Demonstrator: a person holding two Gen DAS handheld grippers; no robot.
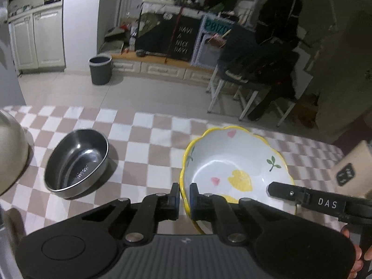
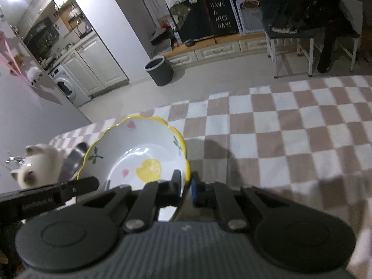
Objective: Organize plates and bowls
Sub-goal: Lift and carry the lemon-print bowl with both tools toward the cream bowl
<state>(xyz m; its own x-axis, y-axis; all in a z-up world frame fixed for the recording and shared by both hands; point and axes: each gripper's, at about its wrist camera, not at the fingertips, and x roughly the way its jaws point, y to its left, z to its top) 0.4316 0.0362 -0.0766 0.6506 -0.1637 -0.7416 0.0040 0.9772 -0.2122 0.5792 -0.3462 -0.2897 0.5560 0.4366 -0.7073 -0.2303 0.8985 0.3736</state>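
A white ceramic bowl [image 1: 234,162] with a wavy yellow rim, hearts and a yellow print is held above the checkered tablecloth [image 1: 144,134]. My left gripper [image 1: 184,196] is shut on its left rim, one finger inside and one outside. My right gripper [image 2: 186,186] is shut on its right rim; the bowl [image 2: 137,153] fills the left of that view. A steel bowl [image 1: 78,162] sits upright on the cloth to the left, and part of it [image 2: 74,160] shows behind the ceramic bowl. The right gripper's body [image 1: 325,203] crosses the left wrist view.
A large metal bowl [image 1: 10,148] is at the far left edge. A tan box [image 1: 353,169] sits at the right. A white cat [image 2: 34,165] stands by the table's left end. The table's far edge drops to a tiled floor with a bin [image 1: 100,69].
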